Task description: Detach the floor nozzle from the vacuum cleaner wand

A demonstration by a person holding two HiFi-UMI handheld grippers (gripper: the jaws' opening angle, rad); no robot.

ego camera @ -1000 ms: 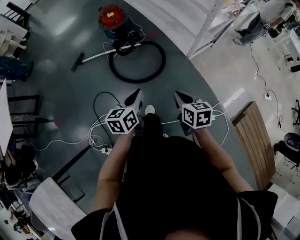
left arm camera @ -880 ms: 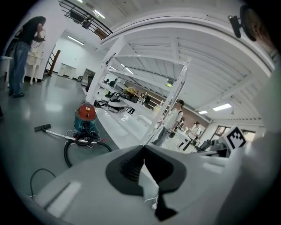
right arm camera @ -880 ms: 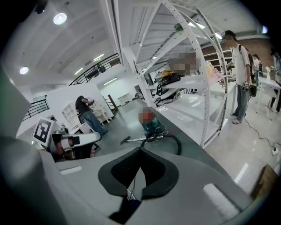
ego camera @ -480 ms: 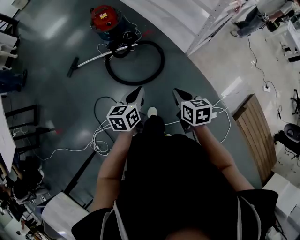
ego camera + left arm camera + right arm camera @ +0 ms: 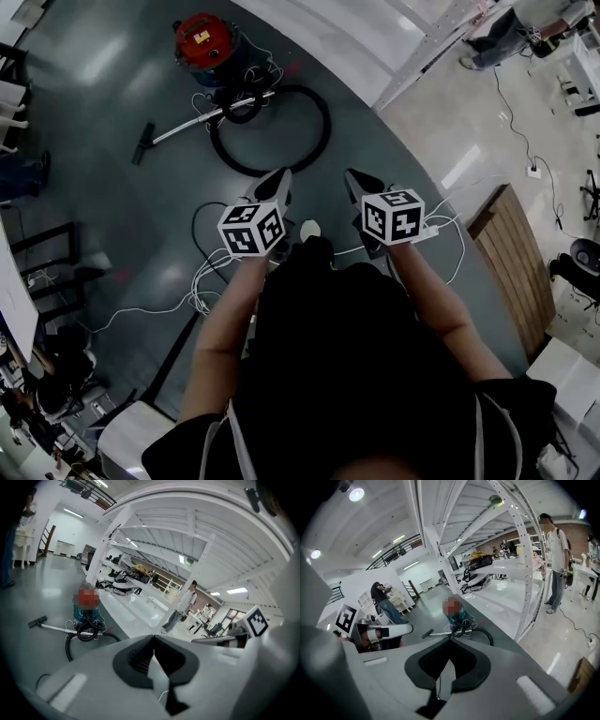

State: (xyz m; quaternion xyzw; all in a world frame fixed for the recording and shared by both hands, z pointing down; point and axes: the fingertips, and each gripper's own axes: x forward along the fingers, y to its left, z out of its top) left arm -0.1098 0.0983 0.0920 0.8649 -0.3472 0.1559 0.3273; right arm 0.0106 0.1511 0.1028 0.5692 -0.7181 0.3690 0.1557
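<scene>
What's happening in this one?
A person holds the left gripper and right gripper out in front, both shut and empty. The vacuum cleaner sits on the floor well ahead of them, with the floor nozzle still on its wand. Nothing is being touched yet.

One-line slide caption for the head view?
Left gripper and right gripper, both shut and empty, point toward the vacuum cleaner, its wand and floor nozzle lying ahead.
</scene>
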